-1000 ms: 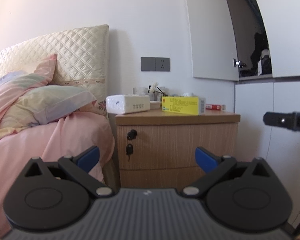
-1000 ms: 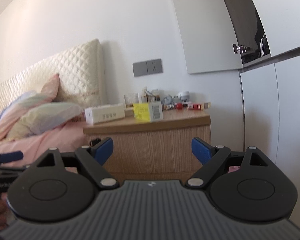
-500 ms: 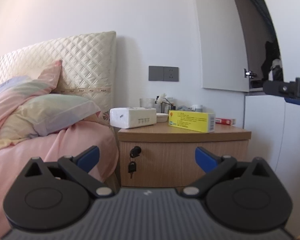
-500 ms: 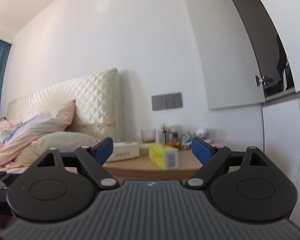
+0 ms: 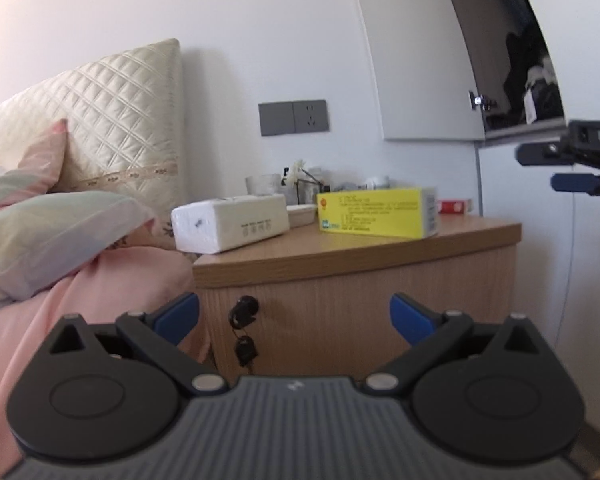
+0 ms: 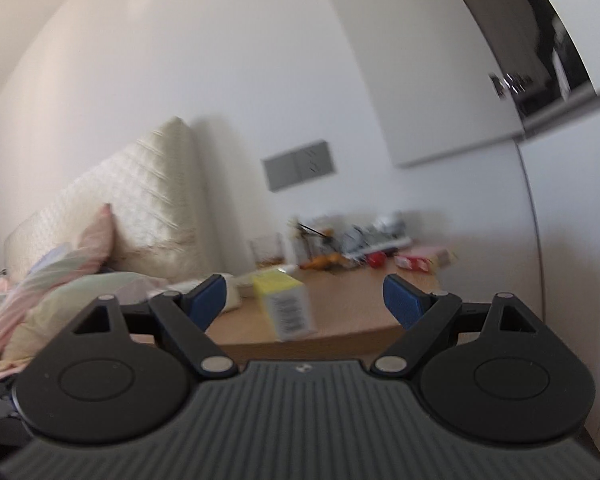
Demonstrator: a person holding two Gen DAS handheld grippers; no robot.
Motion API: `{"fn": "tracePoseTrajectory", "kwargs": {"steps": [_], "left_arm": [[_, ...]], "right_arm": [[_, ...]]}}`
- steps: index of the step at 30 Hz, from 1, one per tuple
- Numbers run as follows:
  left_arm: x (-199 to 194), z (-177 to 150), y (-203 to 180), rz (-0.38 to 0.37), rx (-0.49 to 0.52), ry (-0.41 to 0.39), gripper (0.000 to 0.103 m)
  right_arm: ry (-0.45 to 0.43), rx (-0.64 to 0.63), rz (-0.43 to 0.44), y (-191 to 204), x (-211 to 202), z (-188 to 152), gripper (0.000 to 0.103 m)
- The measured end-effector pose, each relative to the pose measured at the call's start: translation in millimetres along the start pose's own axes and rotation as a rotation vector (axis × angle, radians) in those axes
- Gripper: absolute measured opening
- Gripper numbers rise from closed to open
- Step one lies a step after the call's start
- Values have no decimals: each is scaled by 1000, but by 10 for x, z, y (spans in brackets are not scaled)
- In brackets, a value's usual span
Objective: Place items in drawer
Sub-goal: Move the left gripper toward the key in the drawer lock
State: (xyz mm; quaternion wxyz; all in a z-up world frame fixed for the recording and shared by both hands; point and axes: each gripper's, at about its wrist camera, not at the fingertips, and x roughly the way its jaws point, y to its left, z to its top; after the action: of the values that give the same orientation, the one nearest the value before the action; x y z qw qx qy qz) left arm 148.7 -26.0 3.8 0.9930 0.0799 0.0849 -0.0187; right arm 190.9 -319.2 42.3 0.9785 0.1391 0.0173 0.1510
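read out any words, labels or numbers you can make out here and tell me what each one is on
"DA": white letters on the right gripper, cut off by the picture's edge.
yellow box: lines of print and a small logo, too small to read.
white tissue pack: small symbols, unreadable.
red box: unreadable.

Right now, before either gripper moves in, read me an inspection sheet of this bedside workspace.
Surface: wooden nightstand top, crowded along the back.
Job's things: yellow box and white tissue pack lie near the front edge; drawer front shut, key in lock.
Clutter: glass cup, red packet, small blurred items by the wall.
Grippers: left gripper open, empty, facing the drawer front; right gripper open, empty, above the top, pointing at the yellow box.
Cables: nothing seen.
Surroundings: bed with pink bedding on the left, wall socket, open cupboard upper right.
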Motion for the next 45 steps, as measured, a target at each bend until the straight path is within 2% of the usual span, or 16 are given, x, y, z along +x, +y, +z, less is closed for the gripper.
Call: {"fn": "tracePoseTrajectory", "kwargs": {"steps": [3, 5, 8, 13, 18, 24, 33, 37, 45], "left_arm": [[240, -37, 95, 6, 25, 24, 103], [377, -77, 177, 0, 20, 26, 103], [583, -155, 264, -19, 31, 54, 103], [873, -250, 386, -29, 17, 82, 103], [1103, -295, 463, -35, -12, 115, 102], [1297, -369, 526, -52, -6, 143, 102], [1524, -414, 656, -93, 2, 145, 103], [1589, -419, 769, -152, -11, 146, 103], [1603, -358, 769, -199, -12, 113, 103]], "right_arm": [[54, 10, -12, -211, 186, -106, 87], [69, 72, -14, -373, 269, -176, 89], [84, 124, 39, -568, 388, -288, 89], [111, 29, 81, -658, 503, -470, 89], [128, -72, 58, -768, 621, -538, 88], [153, -96, 18, -928, 730, -615, 88], [192, -145, 38, -968, 905, -720, 88], [183, -145, 51, -958, 946, -735, 88], [167, -130, 64, -964, 949, -769, 88]]}}
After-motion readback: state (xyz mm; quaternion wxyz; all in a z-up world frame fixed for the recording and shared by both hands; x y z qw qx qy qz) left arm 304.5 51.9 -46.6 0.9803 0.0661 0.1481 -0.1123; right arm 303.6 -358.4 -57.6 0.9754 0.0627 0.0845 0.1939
